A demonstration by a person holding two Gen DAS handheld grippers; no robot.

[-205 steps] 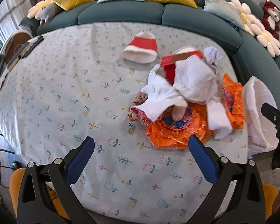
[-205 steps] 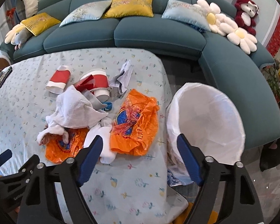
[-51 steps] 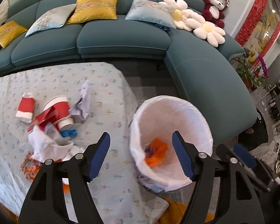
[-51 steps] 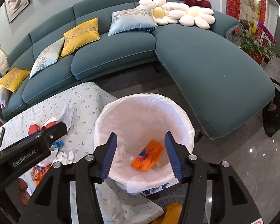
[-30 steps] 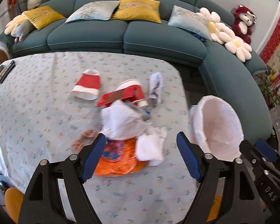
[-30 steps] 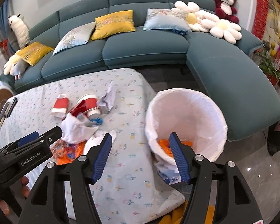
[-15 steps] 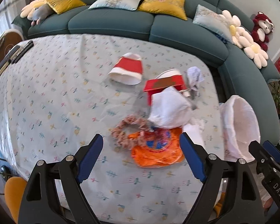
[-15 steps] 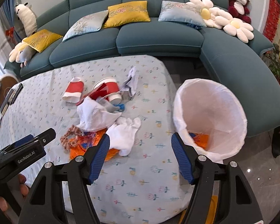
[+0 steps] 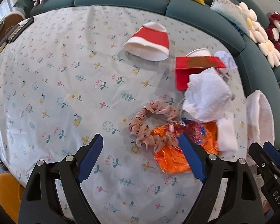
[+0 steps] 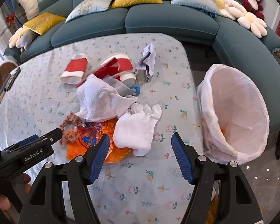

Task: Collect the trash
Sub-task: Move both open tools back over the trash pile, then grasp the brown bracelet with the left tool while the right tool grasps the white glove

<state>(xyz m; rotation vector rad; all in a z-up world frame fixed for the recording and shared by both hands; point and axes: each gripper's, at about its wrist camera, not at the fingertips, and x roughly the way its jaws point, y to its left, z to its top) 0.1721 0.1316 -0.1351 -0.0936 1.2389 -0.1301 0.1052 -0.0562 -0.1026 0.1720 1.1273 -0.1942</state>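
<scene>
Tablecloth: pale blue, small flower print. Flattened cup: red, white bands. Wrapper: orange, blue-red print. Scrunchie: pink, dark dots. Bin liner: white. Sofa: teal; cushions yellow, pale blue.

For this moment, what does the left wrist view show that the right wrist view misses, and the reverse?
Only the left wrist view shows the whole pink scrunchie lying open on the tablecloth, plus the right gripper seen from outside at its right edge.

Only the right wrist view shows inside the white-lined trash bin, where a bit of orange shows low down, the blue item by the cups, and the left gripper seen from outside.

Both show the orange wrapper, the white crumpled tissue, the tipped red and white cup and the sofa. Each gripper stands open and empty.
</scene>
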